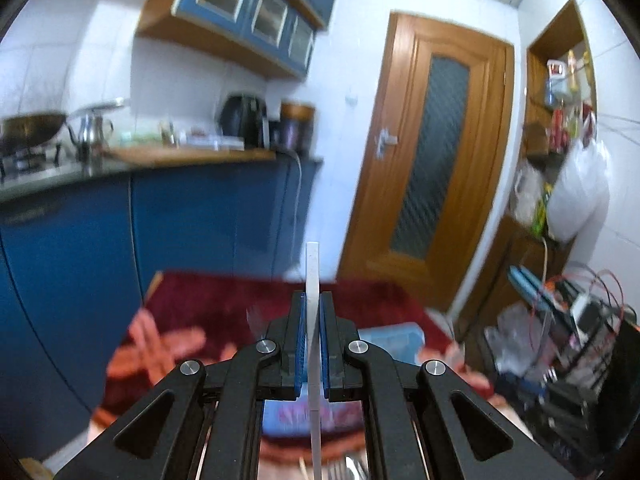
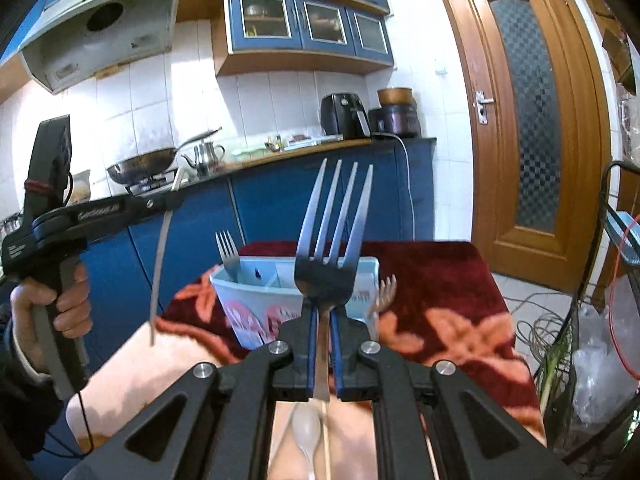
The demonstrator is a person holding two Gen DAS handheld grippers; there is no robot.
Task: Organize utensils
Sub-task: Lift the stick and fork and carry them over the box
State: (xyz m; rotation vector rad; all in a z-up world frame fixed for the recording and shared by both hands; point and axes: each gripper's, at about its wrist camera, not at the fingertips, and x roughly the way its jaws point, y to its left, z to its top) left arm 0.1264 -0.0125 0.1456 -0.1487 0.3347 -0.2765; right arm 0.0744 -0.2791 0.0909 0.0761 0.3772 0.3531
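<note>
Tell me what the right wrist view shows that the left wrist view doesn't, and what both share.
Only the right wrist view: the right hand-held gripper shut on a fork, tines up; a second fork standing in the divided holder; the person's hand gripping the left tool; the range hood.

Only the left wrist view: the left hand-held gripper seen close, shut on a thin flat utensil, and cluttered shelves.

Both: red floral cloth, blue cabinets, wooden door.
</note>
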